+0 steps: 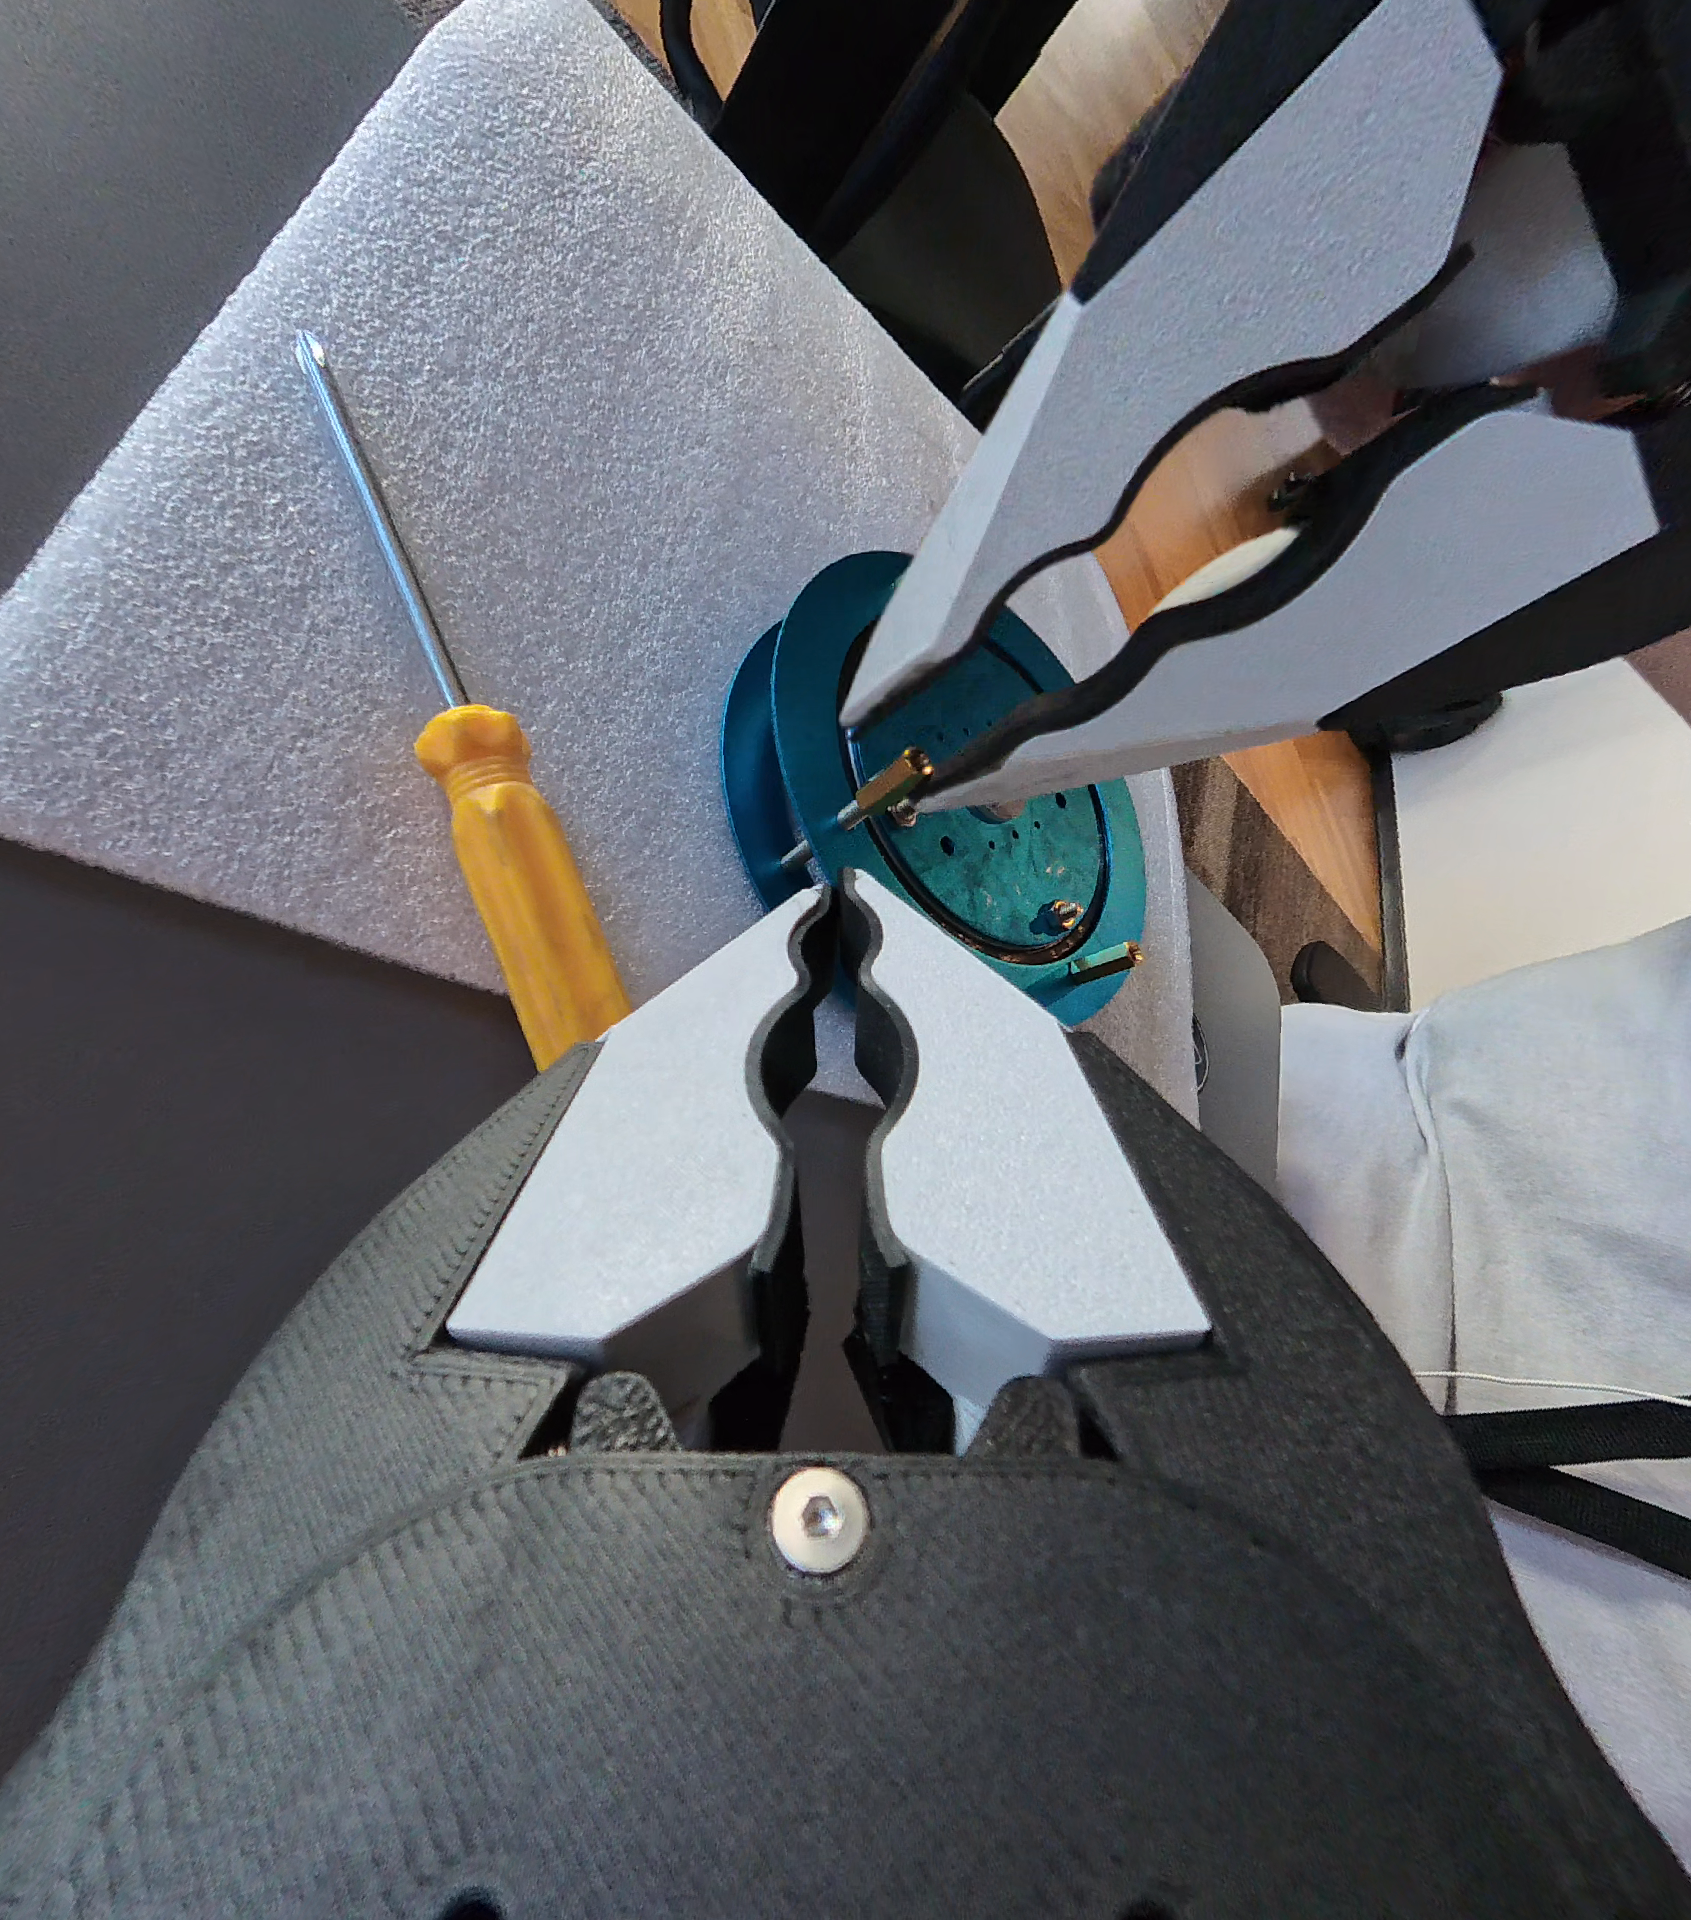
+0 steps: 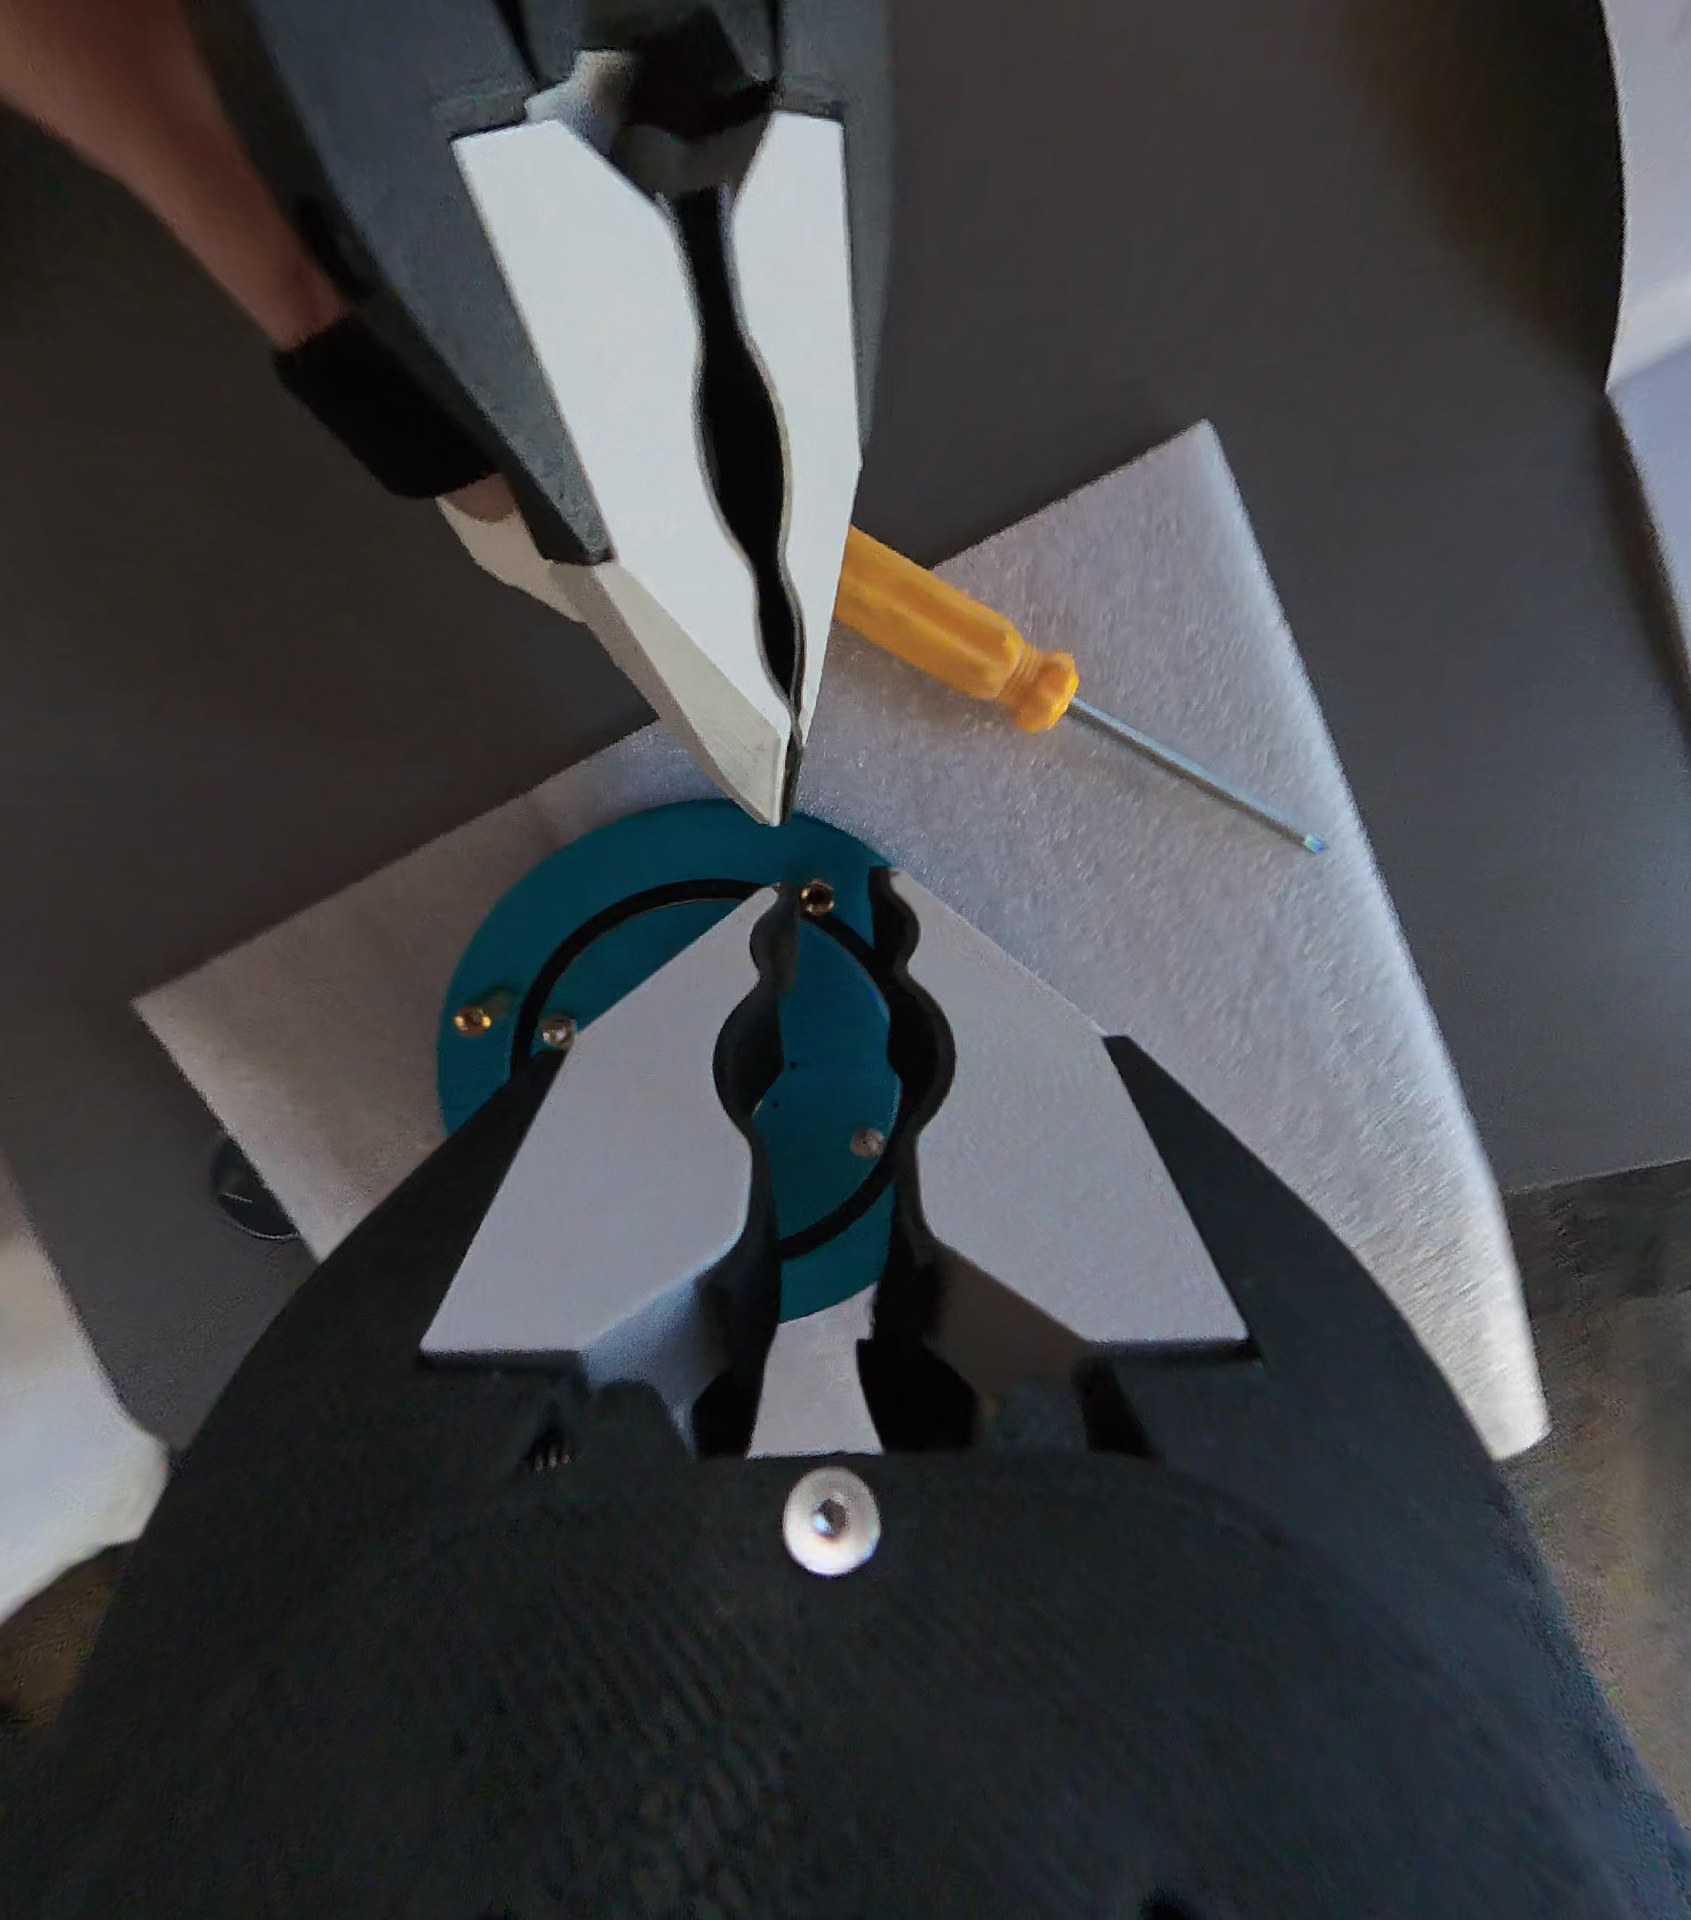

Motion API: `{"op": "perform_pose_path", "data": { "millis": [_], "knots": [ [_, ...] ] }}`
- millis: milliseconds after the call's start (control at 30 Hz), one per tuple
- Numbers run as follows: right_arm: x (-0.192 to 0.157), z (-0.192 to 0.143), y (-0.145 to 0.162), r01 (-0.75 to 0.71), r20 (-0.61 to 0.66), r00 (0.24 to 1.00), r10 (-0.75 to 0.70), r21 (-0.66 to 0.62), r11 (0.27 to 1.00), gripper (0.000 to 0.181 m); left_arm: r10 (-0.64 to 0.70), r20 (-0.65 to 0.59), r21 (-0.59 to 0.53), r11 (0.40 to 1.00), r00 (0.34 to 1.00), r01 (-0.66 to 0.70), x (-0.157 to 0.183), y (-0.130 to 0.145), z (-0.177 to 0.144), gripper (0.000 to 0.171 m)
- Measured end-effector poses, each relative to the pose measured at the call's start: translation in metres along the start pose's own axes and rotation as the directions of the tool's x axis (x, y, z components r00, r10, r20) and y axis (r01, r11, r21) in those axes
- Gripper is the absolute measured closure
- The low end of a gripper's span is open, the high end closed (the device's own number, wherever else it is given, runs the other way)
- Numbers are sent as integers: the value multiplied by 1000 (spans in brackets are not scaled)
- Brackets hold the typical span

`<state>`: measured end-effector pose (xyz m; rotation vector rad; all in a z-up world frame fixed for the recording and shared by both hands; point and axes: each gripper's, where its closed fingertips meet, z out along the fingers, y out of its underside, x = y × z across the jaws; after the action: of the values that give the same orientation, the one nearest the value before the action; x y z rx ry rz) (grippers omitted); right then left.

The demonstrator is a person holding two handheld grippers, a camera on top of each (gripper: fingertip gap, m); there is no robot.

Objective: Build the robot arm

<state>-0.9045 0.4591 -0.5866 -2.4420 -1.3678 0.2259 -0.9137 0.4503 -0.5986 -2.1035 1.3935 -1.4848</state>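
A blue disc assembly (image 1: 1017, 862), two round plates stacked on posts, lies on a white foam sheet (image 1: 508, 416). My left gripper (image 1: 836, 888) is shut on the upper plate's near rim; it also shows in the right wrist view (image 2: 784, 816), coming from above onto the blue disc (image 2: 612, 894). My right gripper (image 2: 833, 894) is open, its tips either side of a brass standoff (image 2: 817, 894) that stands in the plate and touches the left finger. In the left wrist view the right gripper (image 1: 885, 761) reaches down from the upper right around that standoff (image 1: 891, 784).
A yellow-handled screwdriver (image 1: 508, 862) lies on the foam left of the disc, also seen in the right wrist view (image 2: 945, 644). A second brass standoff (image 1: 1106, 961) sits at the disc's far rim. A dark mat (image 1: 41, 1143) lies under the foam. A person's white sleeve (image 1: 1547, 1247) is at right. Less than 4 cm separates the two grippers' tips. The yellow-handled screwdriver (image 1: 508, 862) is about 6 centimetres from both grippers' fingertips. Seen from the right wrist view (image 2: 973, 620) as well.
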Motion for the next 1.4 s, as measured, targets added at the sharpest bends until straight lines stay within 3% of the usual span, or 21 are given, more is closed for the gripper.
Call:
{"op": "perform_pose_path", "data": {
  "millis": [100,233,300,367,533,600,733,967,1100,1233,1400],
  "knots": [
    [-5,5,-3,81,13,997,-81,28,996,175,1,7,-2,1000,1000,-1,-1,1,0,171],
    [-4,4,-3,-170,44,985,168,59,984,174,8,13,0,1000,1000,-8,0,0,-1,171],
    [-7,0,-2,-154,70,987,147,113,982,172,11,25,10,1000,1000,-11,0,-2,-3,171],
    [4,-6,5,-92,-18,995,97,182,979,137,39,29,61,997,999,-41,3,-12,-12,171],
    [-18,-5,23,-135,69,990,122,258,957,136,278,101,210,933,955,-293,29,-41,-33,163],
    [-12,-5,28,-172,22,985,173,281,944,138,340,147,200,910,929,-364,33,-42,-28,160],
    [-12,1,27,-226,46,974,223,324,919,142,401,194,118,896,895,-427,31,-32,-13,152],
    [-10,2,26,-174,-32,979,201,379,909,144,391,219,34,913,894,-407,22,-21,-1,143],
    [-19,2,25,-172,0,982,188,402,899,161,386,248,19,915,889,-403,19,-20,2,146],
    [-19,3,24,-167,-7,983,184,394,904,162,397,272,-5,912,877,-411,16,-18,4,161],
    [-19,3,24,-164,-13,983,184,397,903,162,413,272,-20,905,869,-424,15,-15,5,165]
  ]
}}
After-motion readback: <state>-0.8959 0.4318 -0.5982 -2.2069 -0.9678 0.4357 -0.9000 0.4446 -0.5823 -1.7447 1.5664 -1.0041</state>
